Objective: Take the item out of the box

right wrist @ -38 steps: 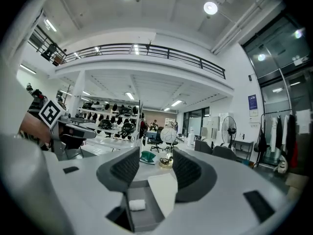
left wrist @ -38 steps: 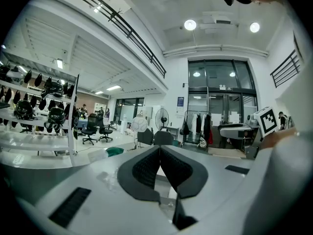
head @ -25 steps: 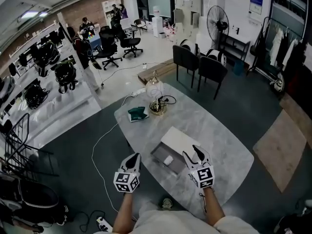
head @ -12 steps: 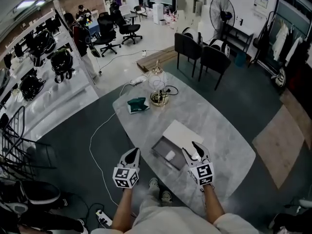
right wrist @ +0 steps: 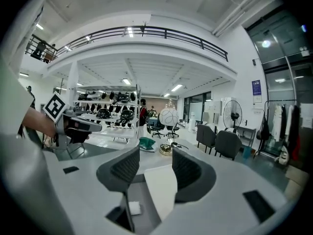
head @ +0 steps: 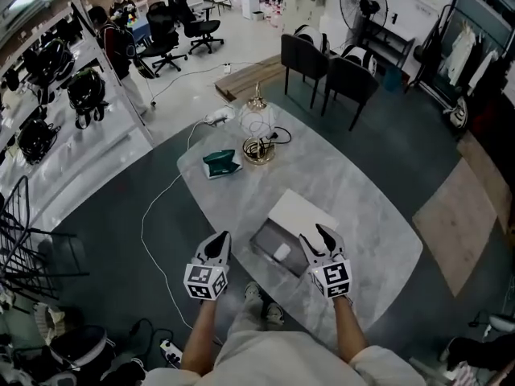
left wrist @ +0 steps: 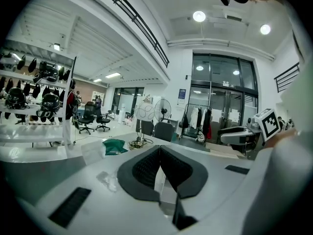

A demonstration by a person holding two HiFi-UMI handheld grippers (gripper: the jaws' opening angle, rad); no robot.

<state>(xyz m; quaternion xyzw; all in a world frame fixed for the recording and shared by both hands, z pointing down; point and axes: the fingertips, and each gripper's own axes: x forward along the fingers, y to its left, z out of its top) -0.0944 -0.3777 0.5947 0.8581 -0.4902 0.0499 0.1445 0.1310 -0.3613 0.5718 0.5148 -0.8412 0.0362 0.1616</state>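
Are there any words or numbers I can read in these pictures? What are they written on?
No text here can be read.
Blue poster on the far wall: printed lines, too small and blurred to read.
Left tongs and right tongs: square black-and-white marker patterns only, no letters.
Open box, white lid, green case: no print visible.

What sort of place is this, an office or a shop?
Probably an open-plan office or studio with a display area: rolling office chairs at desks, long white shelves of dark gear, and a clothes rack.
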